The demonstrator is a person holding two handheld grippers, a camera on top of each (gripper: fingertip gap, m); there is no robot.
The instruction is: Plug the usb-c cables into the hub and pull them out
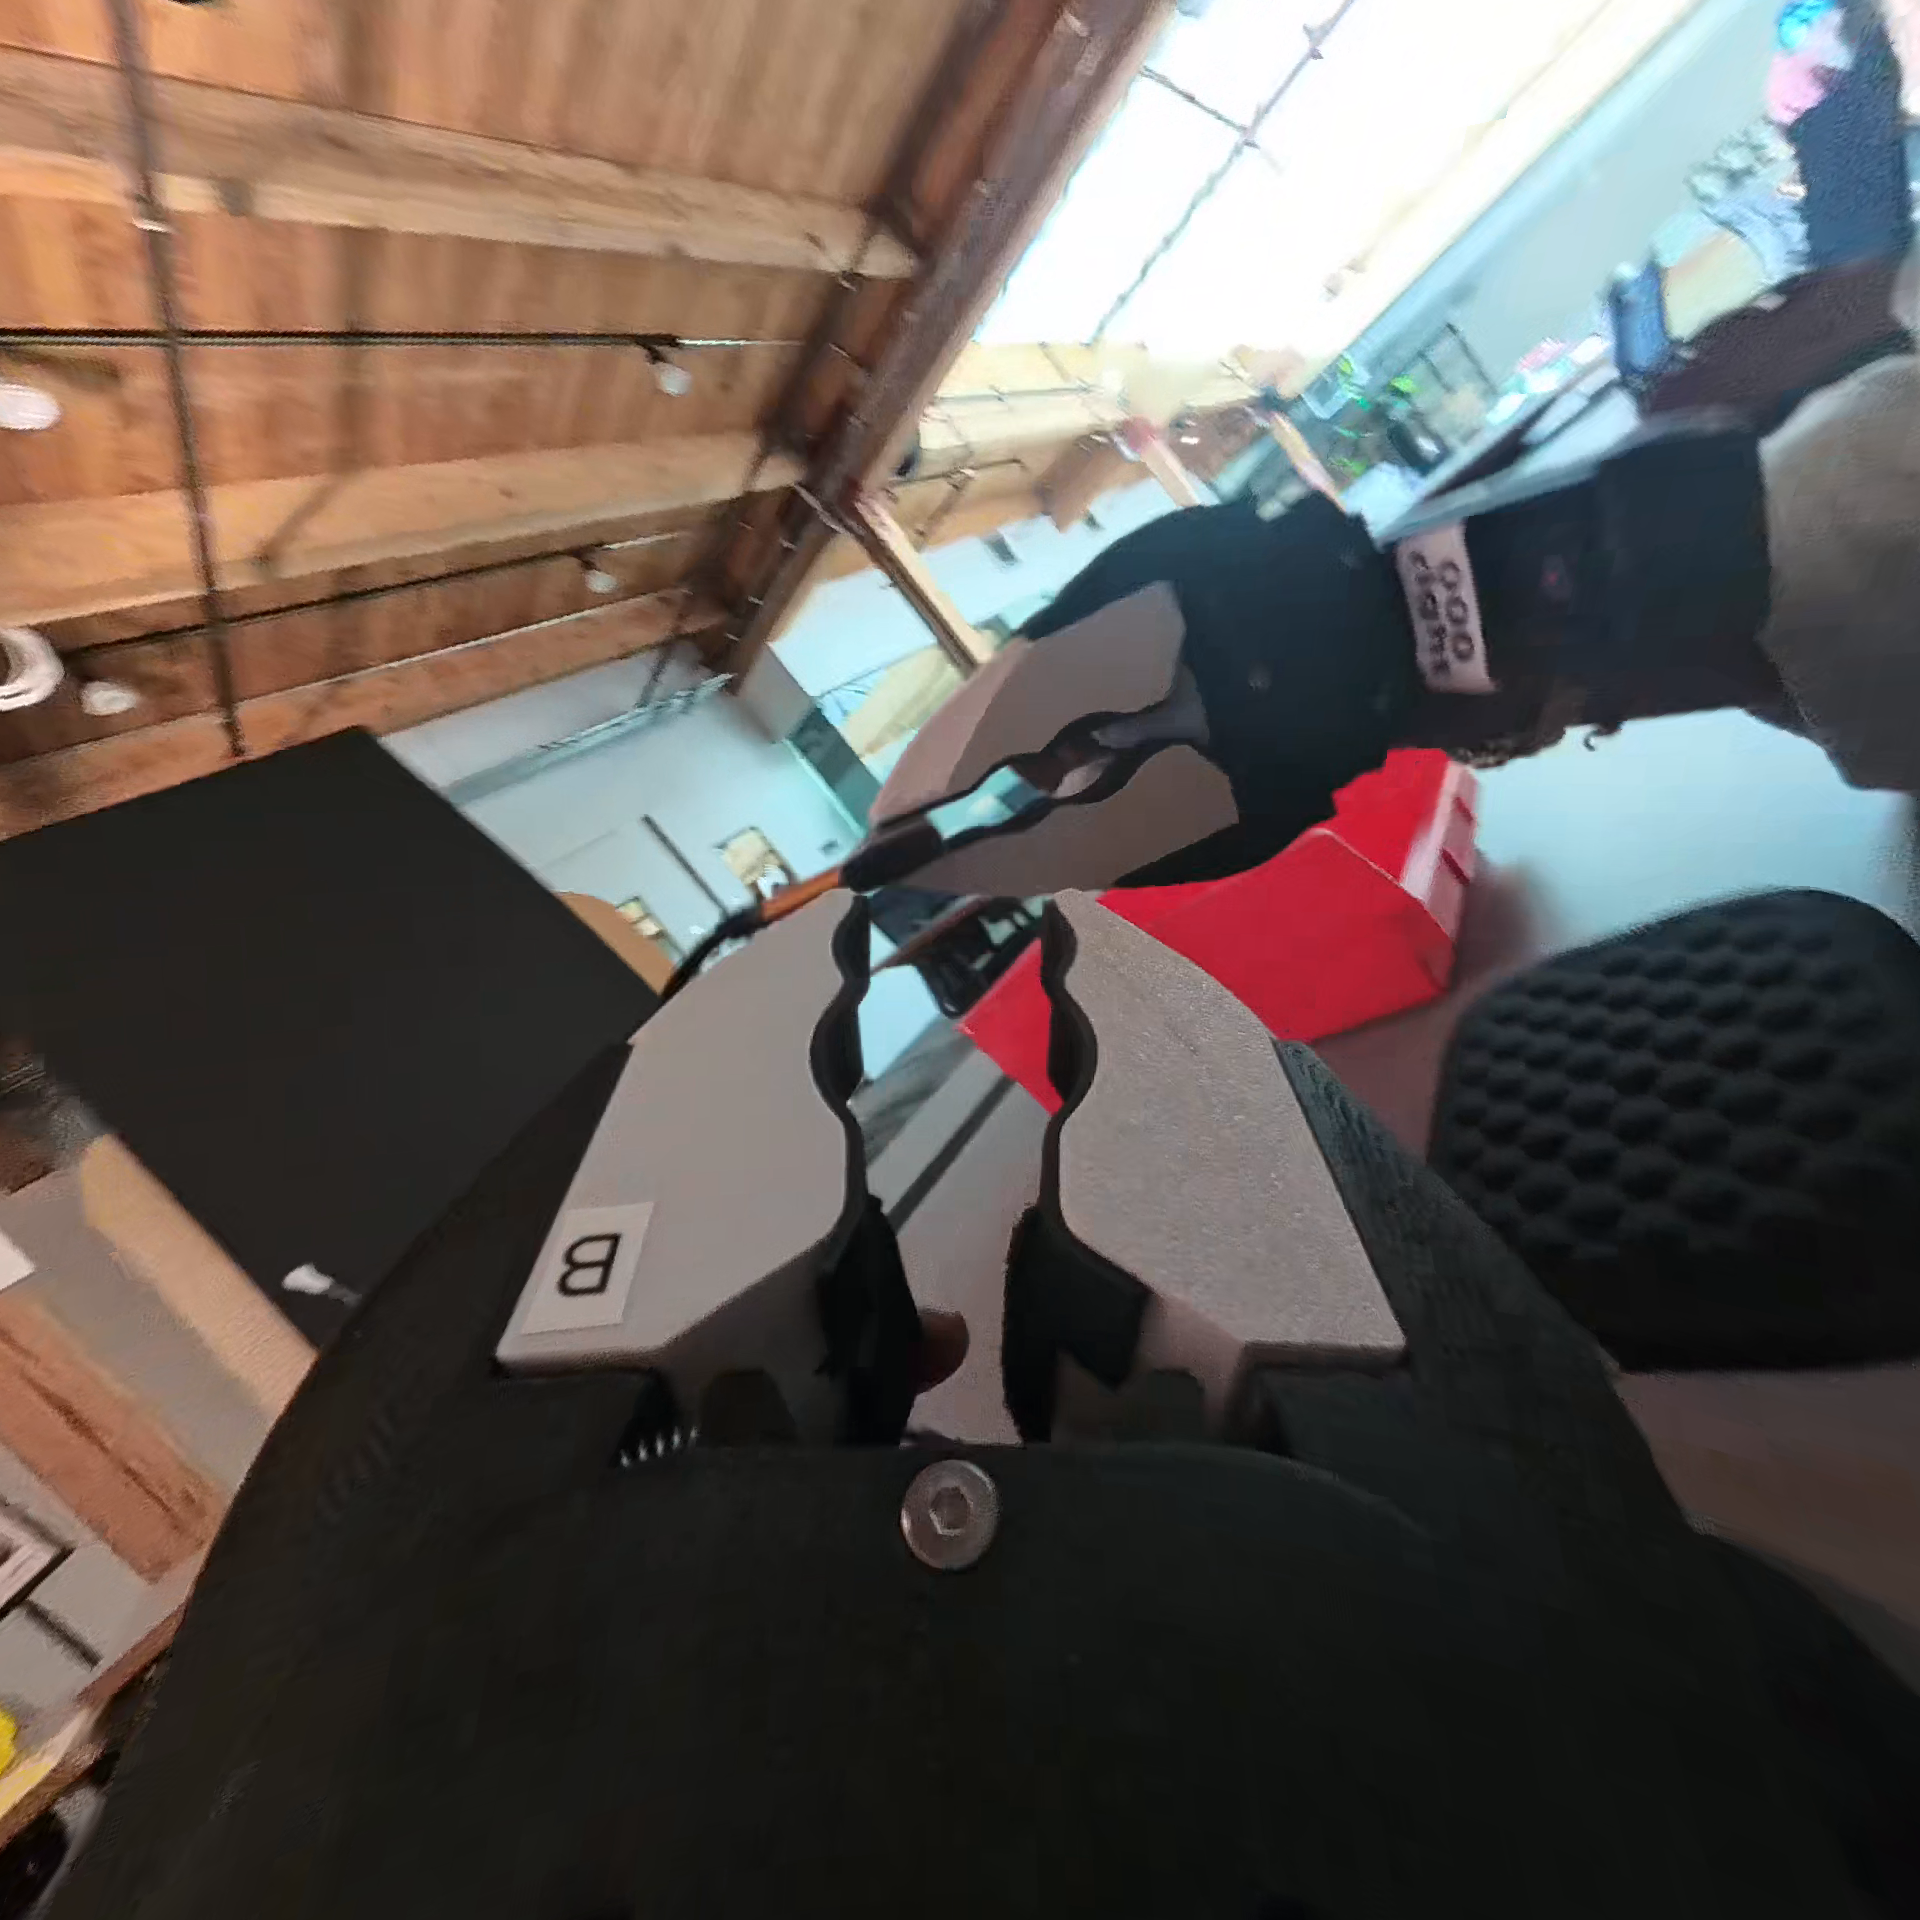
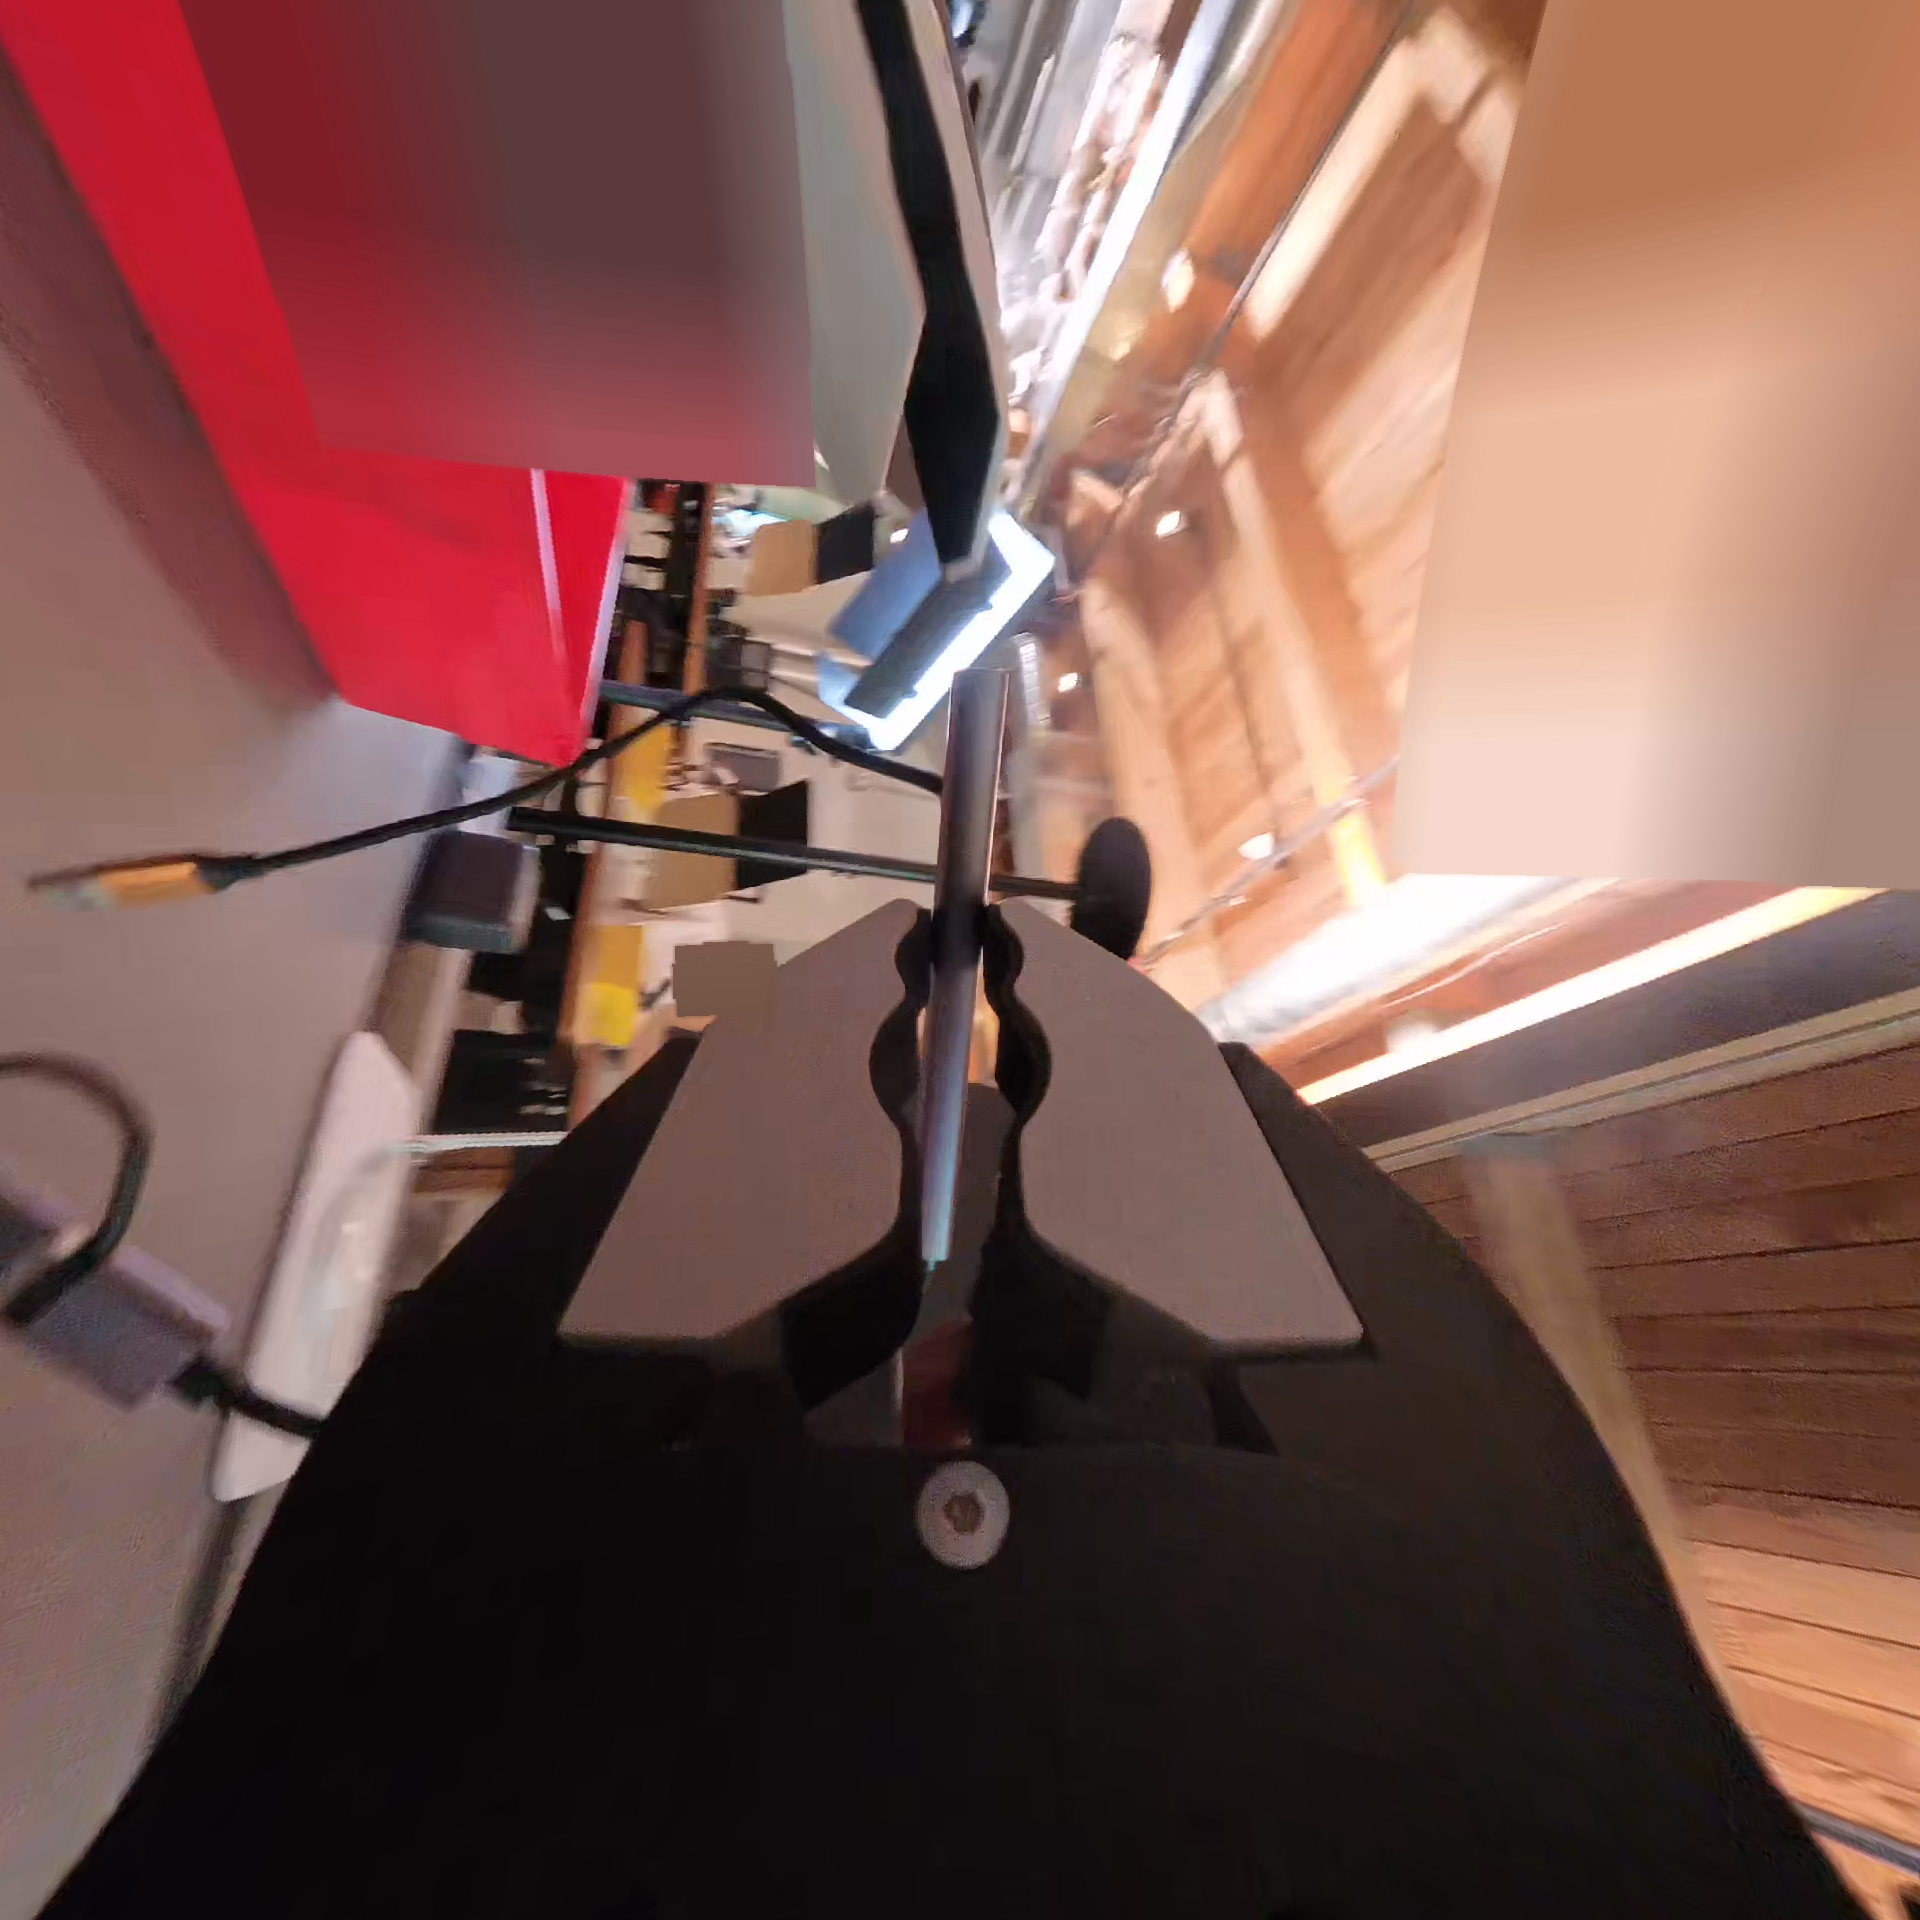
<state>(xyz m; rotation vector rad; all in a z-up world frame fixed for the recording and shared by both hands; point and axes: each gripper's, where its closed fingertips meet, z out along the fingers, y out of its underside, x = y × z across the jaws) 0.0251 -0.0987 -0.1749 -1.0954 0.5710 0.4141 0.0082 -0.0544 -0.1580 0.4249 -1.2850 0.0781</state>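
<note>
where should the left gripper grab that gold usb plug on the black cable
Grip the gold plug by its shell, behind the tip and ahead of the black cable. It seems to lie flat along the grey table, so come from above, fingers across its narrow width. The left gripper is open; the right gripper is shut on the silver hub.

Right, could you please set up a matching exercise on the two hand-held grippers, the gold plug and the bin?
Things:
1. left hand-held gripper
2. right hand-held gripper
3. gold plug
4. bin

States:
a. red
b. lying loose on the table
c. open, empty
d. shut on the hub

Pairs: 1-c, 2-d, 3-b, 4-a
</note>
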